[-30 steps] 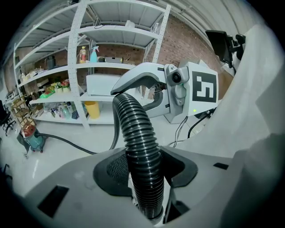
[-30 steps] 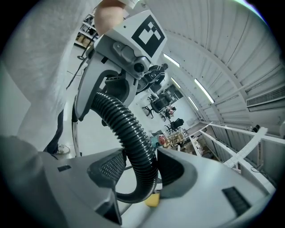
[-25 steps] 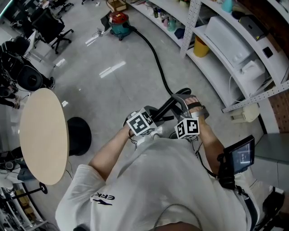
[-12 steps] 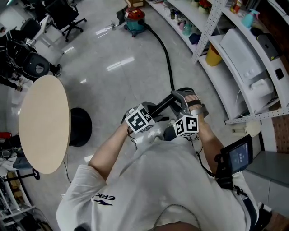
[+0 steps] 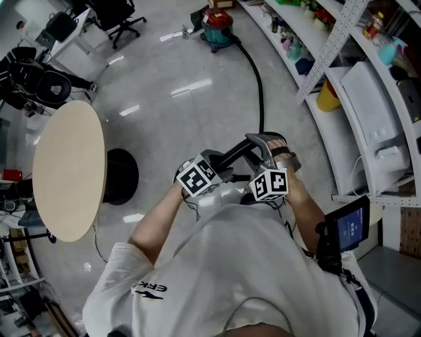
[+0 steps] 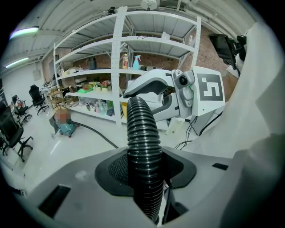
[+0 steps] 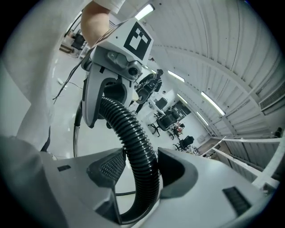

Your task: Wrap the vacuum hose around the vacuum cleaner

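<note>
- The left gripper point(image 6: 142, 165) has just been tightening – its pads now clench the ribbed hose point(image 5: 258, 82), which stands up between them.
- The right gripper point(image 7: 135, 171) grasps the same hose just beside the left one, with its jaws set wide around it.
- Against a second ago, the vacuum point(image 5: 218, 26) sits further right in the head view and the floor run of hose looks straighter. The person and both grippers seem to have shifted together, carrying the hose end.
- The vacuum is far off across the floor point(image 5: 177, 125), well apart from both grippers, with nothing wound on it yet – I judge the wrapping not yet started.
- Room: the floor between the person and the vacuum is open. The round table point(image 5: 69, 168) edges the path on the left, the shelves point(image 5: 368, 99) run along the right, and chairs point(image 5: 118, 13) stand at far left.
</note>
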Tool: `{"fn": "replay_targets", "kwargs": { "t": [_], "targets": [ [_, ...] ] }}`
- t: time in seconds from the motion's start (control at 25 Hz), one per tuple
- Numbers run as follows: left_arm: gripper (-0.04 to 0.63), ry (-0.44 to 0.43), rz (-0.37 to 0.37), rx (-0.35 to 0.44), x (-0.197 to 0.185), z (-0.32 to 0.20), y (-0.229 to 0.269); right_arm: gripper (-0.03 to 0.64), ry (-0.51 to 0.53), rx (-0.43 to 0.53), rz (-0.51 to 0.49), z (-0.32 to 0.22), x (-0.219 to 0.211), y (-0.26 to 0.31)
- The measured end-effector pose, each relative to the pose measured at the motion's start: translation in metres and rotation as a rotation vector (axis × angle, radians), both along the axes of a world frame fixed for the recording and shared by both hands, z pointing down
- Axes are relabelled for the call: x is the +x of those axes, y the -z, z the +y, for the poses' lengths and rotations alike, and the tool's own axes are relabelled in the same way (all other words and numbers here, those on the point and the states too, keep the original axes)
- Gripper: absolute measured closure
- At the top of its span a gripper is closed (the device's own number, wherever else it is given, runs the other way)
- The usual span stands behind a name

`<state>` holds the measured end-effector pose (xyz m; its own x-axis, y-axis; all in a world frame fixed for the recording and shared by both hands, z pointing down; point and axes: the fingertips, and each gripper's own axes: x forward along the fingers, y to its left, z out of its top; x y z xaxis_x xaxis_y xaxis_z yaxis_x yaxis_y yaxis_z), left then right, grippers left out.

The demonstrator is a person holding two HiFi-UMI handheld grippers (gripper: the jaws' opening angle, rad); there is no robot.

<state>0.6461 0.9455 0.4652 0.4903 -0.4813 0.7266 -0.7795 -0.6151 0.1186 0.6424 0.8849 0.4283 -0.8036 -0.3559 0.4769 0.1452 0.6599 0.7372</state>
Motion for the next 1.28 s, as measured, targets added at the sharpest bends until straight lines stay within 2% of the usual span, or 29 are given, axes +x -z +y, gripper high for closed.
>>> {"fn": "replay_targets", "kwargs": {
  "t": [0.36,0.64,0.84,0.96,1.04,1.12,1.28],
  "targets": [
    [0.445,0.126,-0.022,-0.004,-0.024,-0.053,-0.006,0.391,0.117,-0.116,0.008,-0.059,-0.021,-0.014],
    [0.445,0.190,-0.068,0.009,-0.047,-0.075,0.003,0.388,0.072,-0.204,0.045,-0.126,0.001,-0.034],
    [0.445,0.215,-0.094,0.021,-0.063,-0.094,0.013,0.388,-0.017,-0.279,0.094,-0.174,0.025,-0.069],
    [0.445,0.216,-0.109,0.022,-0.074,-0.099,0.020,0.390,-0.046,-0.323,0.121,-0.188,0.024,-0.086],
    [0.445,0.210,-0.119,0.020,-0.084,-0.100,0.021,0.392,-0.043,-0.344,0.138,-0.189,0.015,-0.091],
    [0.445,0.204,-0.129,0.014,-0.098,-0.100,0.017,0.430,-0.026,-0.353,0.158,-0.188,0.002,-0.093],
    [0.445,0.185,-0.149,-0.005,-0.128,-0.100,0.008,0.430,0.020,-0.361,0.215,-0.186,-0.024,-0.094]
  ]
}}
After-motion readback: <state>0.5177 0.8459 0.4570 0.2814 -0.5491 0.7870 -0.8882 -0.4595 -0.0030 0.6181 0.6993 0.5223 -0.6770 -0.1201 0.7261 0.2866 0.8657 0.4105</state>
